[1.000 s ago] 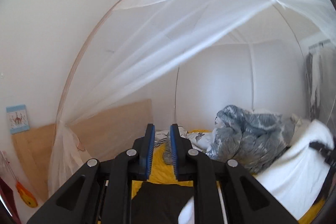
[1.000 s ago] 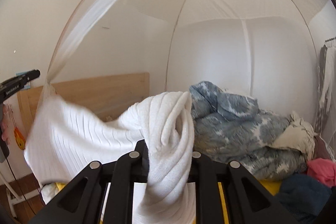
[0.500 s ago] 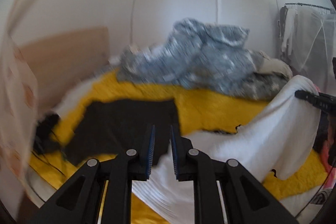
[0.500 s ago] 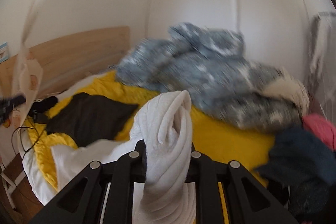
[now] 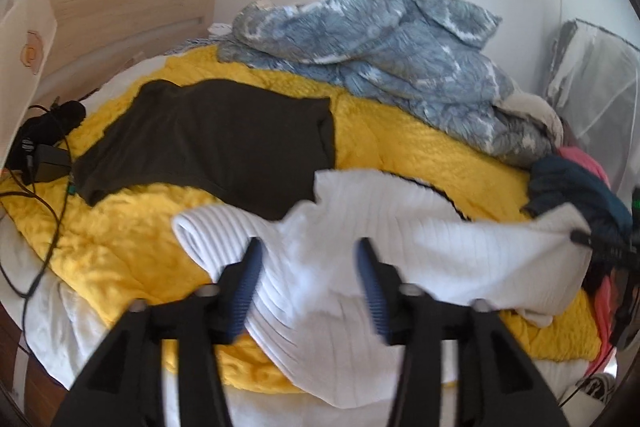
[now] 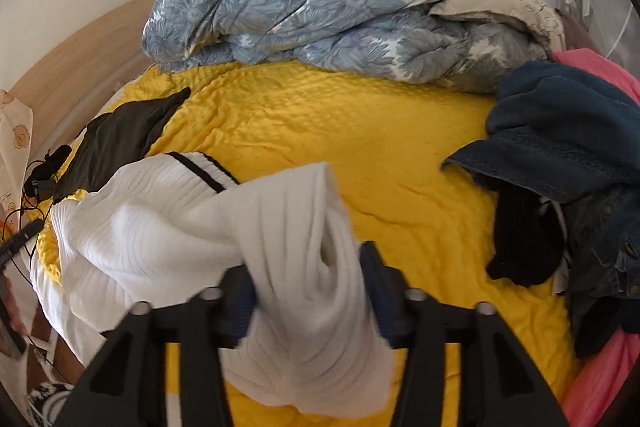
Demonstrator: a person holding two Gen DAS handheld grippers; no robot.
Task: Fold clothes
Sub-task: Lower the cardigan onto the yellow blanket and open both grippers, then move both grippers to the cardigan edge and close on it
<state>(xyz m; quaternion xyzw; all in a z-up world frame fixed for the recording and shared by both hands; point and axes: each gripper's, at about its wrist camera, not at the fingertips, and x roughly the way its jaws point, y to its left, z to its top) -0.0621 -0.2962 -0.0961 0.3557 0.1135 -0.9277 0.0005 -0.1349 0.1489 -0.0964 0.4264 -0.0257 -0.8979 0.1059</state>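
White sweater (image 5: 400,251) strung crosswise from right claw (image 6: 308,279), wadded between its spread fingers, grip uncertain, to beneath left claw (image 5: 308,267), gaping wide, empty.

A white ribbed knit top (image 6: 160,239) with black trim lies on a yellow textured bedspread (image 6: 340,131), with a blue-grey floral quilt (image 6: 320,7) at the far side.

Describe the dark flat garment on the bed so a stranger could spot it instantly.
Start at the yellow bedspread and go toward the wooden headboard, on the side away from the clothes pile. There lies the dark brown garment, spread out flat. Unlike the white ribbed sweater overlapping its near edge, it is smooth, dark and unbunched.
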